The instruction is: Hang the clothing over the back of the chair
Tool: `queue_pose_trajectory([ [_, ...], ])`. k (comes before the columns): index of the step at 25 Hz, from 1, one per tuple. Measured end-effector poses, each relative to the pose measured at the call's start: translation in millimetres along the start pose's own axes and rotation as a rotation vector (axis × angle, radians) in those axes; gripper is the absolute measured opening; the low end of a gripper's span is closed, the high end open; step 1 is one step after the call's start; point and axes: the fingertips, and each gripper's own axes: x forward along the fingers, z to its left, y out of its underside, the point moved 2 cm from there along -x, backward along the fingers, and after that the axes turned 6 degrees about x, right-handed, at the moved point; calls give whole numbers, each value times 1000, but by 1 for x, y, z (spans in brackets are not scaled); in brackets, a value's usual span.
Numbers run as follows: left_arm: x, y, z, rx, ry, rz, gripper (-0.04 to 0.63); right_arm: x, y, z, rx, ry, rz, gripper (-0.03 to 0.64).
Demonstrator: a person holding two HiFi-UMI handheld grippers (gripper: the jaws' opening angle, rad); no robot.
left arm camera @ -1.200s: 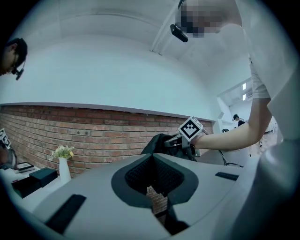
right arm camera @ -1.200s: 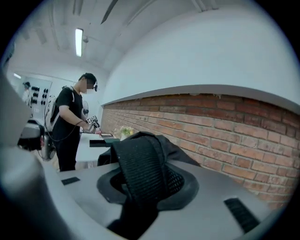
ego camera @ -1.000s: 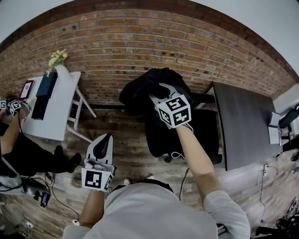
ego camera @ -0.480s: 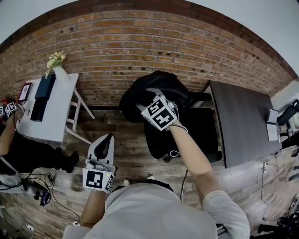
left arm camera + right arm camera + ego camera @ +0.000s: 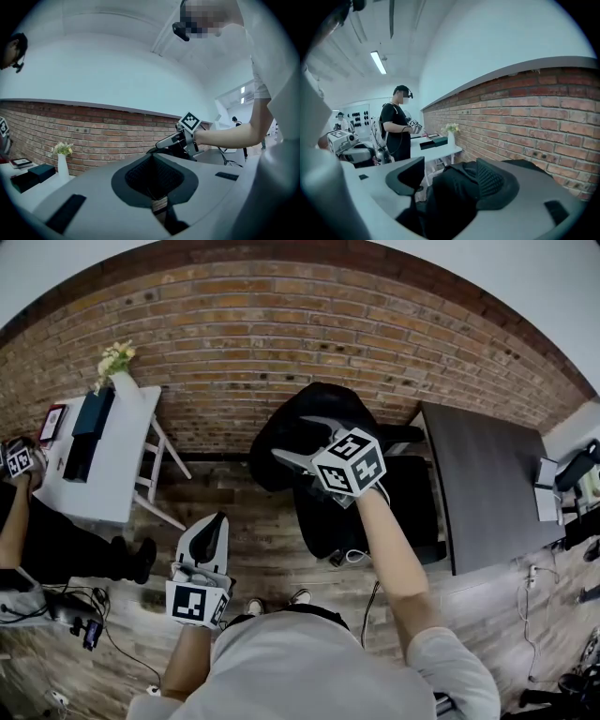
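The right gripper (image 5: pixel 294 438) has just been opening its fingers around the soft, limp clothing (image 5: pixel 328 399) on the chair (image 5: pixel 412 507). The left gripper (image 5: pixel 212 529) is closed and empty. A thick fold probably grips best.

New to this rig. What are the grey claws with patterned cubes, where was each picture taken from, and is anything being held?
A person holds a two-jaw gripper in each hand; the cubes belong to them. The head view looks down from the person's head; each gripper view looks along its own jaws. The right gripper hangs over black clothing draped on the back of a black chair; its jaws have just been opening and stand wide, with cloth between them but not pinched. The left gripper is shut and empty, above the wooden floor.
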Motion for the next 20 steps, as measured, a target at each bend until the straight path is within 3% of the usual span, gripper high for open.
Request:
queue_pose_trajectory([
  [11, -7, 0, -8, -6, 60, -4, 26, -33, 0, -2, -5, 149, -83, 331],
  [20, -19, 14, -16, -39, 116, 8, 26, -82, 0, -21, 173, 327, -273, 126],
])
